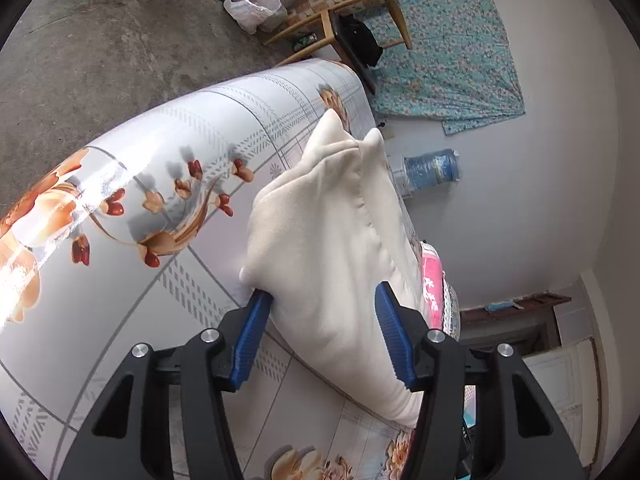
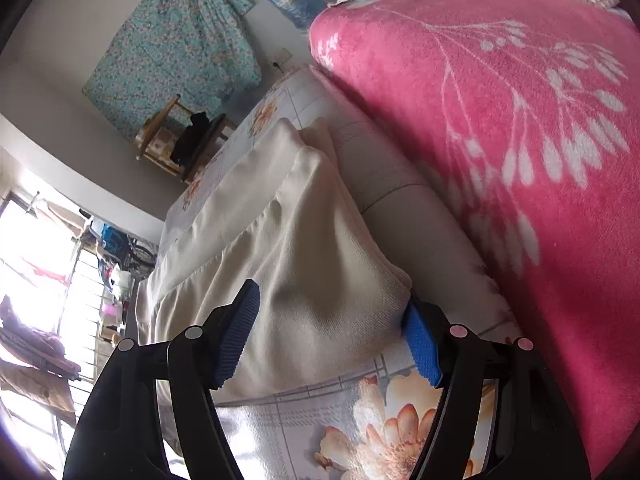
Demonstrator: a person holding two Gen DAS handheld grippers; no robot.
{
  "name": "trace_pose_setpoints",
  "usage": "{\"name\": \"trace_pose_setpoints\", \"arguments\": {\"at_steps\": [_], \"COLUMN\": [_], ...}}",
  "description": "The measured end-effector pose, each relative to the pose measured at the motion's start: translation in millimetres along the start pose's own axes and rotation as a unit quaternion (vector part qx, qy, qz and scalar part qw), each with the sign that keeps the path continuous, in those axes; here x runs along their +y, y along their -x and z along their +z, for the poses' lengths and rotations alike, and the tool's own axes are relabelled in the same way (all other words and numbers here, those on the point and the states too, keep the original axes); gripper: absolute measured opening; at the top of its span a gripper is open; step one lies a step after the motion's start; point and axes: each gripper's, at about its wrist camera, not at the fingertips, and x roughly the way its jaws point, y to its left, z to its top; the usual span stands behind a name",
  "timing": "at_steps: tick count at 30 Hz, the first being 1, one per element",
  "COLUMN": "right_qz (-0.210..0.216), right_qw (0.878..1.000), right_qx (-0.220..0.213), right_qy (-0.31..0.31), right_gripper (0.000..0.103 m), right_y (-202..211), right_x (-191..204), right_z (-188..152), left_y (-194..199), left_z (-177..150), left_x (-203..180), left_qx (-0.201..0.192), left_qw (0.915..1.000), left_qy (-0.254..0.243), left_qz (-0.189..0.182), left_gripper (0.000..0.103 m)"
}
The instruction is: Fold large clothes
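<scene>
Presently: folded cream garment [image 1: 336, 248] on a floral-clothed desk [image 1: 120, 280], flanked by both tools.
Risk, as a judgement: the bulky stack may slump or unfold if one side shifts alone. Left tool [image 1: 324, 344], lower centre, is spread wide, pads beside the bundle; right tool [image 2: 332, 344] likewise released, straddling its corner, pink blanket [image 2: 520, 140] at right.

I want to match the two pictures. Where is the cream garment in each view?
Left wrist view: the cream garment fills the centre and lies folded on the flowered table cover, between the fingers of the left gripper.
Right wrist view: the garment is at centre-left, between the fingers of the right gripper, with the pink blanket on its right.
Shared landmark: the teal flowered cloth on the wall.
</scene>
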Motion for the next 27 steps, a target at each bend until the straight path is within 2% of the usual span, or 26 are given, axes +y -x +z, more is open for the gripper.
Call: {"name": "trace_pose_setpoints", "arguments": {"at_steps": [1, 2, 3, 4, 7, 10, 15, 21, 24, 25, 27], "right_qz": [-0.01, -0.026, -0.029, -0.018, -0.001, 0.017, 0.044, 0.06, 0.025, 0.013, 0.003], "right_qw": [1.0, 0.999, 0.999, 1.0, 1.0, 0.999, 0.998, 0.998, 0.999, 1.0, 1.0], "right_qx": [-0.009, -0.016, -0.016, -0.012, -0.018, -0.026, -0.015, 0.034, 0.037, 0.025, -0.008], "right_qy": [0.007, 0.014, 0.017, 0.014, 0.024, 0.042, 0.035, 0.009, 0.009, 0.007, 0.012], "right_gripper": [0.055, 0.039, 0.032, 0.018, 0.014, 0.01, 0.009, 0.011, 0.027, 0.037, 0.041], "right_y": [-2.4, -4.6, -6.8, -9.9, -3.0, 12.1, 36.7, 65.0, 71.6, 78.4, 96.3], "right_x": [3.5, 6.0, 6.4, 4.9, 5.0, 11.7, 4.4, -25.0, -40.2, -45.5, -46.5], "right_z": [0.3, 0.0, -0.5, -0.1, 1.4, 2.5, -4.0, -37.0, -40.8, -39.2, -36.6], "left_y": [-1.4, -2.6, -4.7, -6.7, 0.3, 17.5, 48.1, 88.8, 96.1, 100.2, 113.9], "left_z": [-0.8, -0.6, -2.8, -4.7, -14.8, -25.5, -44.5, -75.8, -75.9, -73.4, -68.0], "left_x": [-1.9, -3.7, -5.7, -7.7, -25.3, -43.9, -48.9, -16.4, 12.4, 20.2, 28.0], "left_qx": [-0.007, -0.015, -0.022, -0.026, -0.045, -0.061, -0.048, -0.002, 0.019, 0.015, -0.011], "left_qw": [0.9998, 0.999, 0.997, 0.9952, 0.9871, 0.98, 0.9782, 0.9829, 0.9866, 0.9881, 0.9881], "left_qy": [-0.002, -0.012, -0.028, -0.047, -0.11, -0.159, -0.181, -0.159, -0.124, -0.11, -0.101], "left_qz": [0.018, 0.041, 0.068, 0.082, 0.107, 0.103, 0.09, 0.094, 0.105, 0.107, 0.116], "left_gripper": [0.043, 0.029, 0.021, 0.019, 0.014, 0.013, 0.013, 0.015, 0.022, 0.022, 0.022]}}
